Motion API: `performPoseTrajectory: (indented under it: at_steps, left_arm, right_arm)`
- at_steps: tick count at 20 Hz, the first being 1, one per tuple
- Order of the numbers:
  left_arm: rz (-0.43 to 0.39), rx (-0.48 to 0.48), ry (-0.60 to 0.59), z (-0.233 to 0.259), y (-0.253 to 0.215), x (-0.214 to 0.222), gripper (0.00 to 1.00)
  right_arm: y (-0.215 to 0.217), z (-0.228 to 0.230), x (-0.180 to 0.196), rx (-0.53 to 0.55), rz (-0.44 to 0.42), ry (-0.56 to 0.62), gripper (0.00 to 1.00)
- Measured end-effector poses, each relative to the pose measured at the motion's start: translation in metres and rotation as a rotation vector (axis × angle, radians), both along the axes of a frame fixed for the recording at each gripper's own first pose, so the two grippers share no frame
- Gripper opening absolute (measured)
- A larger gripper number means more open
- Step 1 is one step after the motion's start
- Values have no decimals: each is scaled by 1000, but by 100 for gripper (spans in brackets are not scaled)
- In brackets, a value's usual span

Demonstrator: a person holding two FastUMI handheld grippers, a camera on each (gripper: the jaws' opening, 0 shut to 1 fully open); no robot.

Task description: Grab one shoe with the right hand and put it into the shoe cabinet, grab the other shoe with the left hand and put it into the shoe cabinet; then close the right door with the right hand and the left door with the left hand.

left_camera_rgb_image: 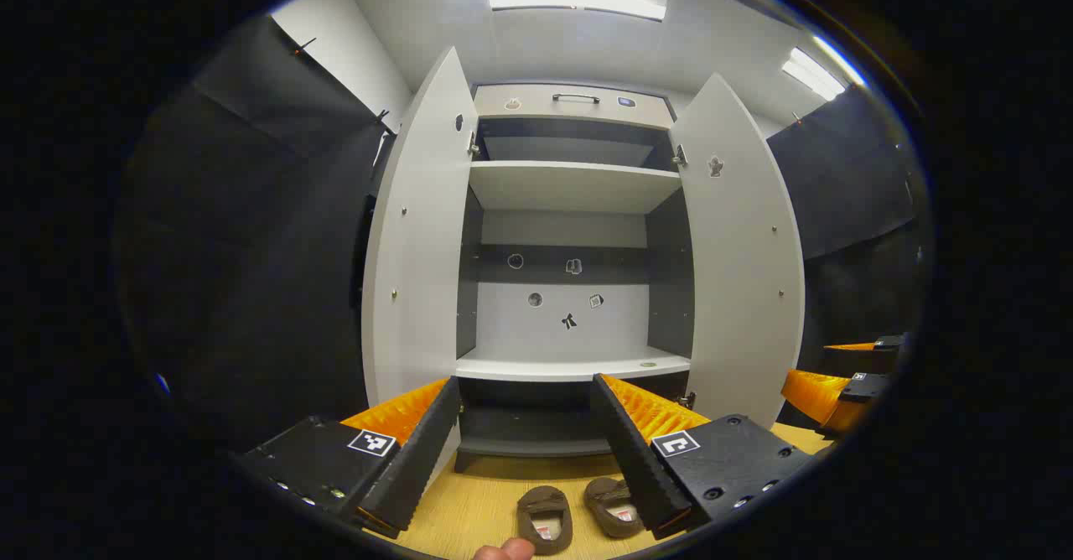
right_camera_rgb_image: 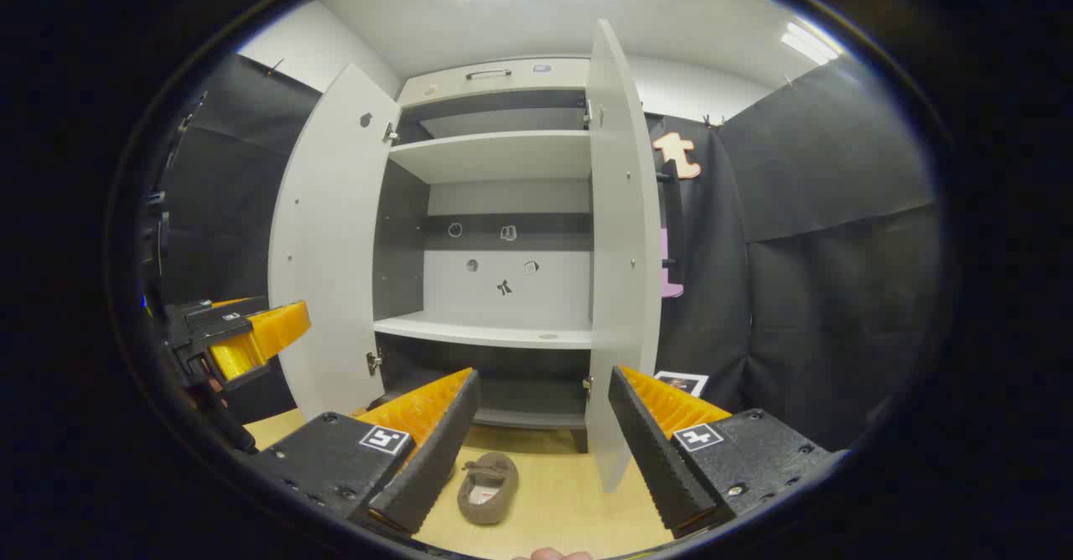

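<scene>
The white shoe cabinet (left_camera_rgb_image: 570, 367) stands ahead with both doors swung wide, the left door (left_camera_rgb_image: 419, 241) and the right door (left_camera_rgb_image: 742, 258). Two brown slipper-like shoes (left_camera_rgb_image: 545, 518) (left_camera_rgb_image: 612, 505) lie side by side on the floor in front of it. My left gripper (left_camera_rgb_image: 526, 384) is open above them, nothing between its fingers. In the right gripper view one brown shoe (right_camera_rgb_image: 486, 486) lies on the floor just below my open right gripper (right_camera_rgb_image: 543, 375), which faces the cabinet shelf (right_camera_rgb_image: 486, 332). The right door (right_camera_rgb_image: 624, 250) stands edge-on close ahead.
Black cloth walls flank the cabinet. The floor (left_camera_rgb_image: 469, 501) is light wood. The right gripper (left_camera_rgb_image: 830, 396) shows at the far right of the left gripper view, and the left gripper (right_camera_rgb_image: 243, 338) at the far left of the right gripper view. A fingertip (left_camera_rgb_image: 503, 550) sits at the bottom edge.
</scene>
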State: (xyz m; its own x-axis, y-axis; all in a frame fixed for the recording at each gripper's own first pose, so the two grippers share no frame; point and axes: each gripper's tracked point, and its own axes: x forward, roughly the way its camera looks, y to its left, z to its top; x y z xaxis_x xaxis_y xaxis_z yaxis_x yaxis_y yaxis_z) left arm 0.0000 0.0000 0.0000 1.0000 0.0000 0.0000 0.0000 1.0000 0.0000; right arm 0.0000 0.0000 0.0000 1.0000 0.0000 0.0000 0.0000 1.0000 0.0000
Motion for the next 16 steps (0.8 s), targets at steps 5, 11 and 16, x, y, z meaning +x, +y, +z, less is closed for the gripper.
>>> performPoseTrajectory:
  at_steps: [5,11,16]
  left_arm:
    - [3,-1,0,0,3,0,95]
    - [4,0,2,-1,4,0,95]
    - [2,0,6,-2,5,0,95]
  right_arm:
    - [1,-1,1,0,1,2,99]
    - [4,0,2,-1,8,4,99]
    - [14,-4,7,-9,32,18,96]
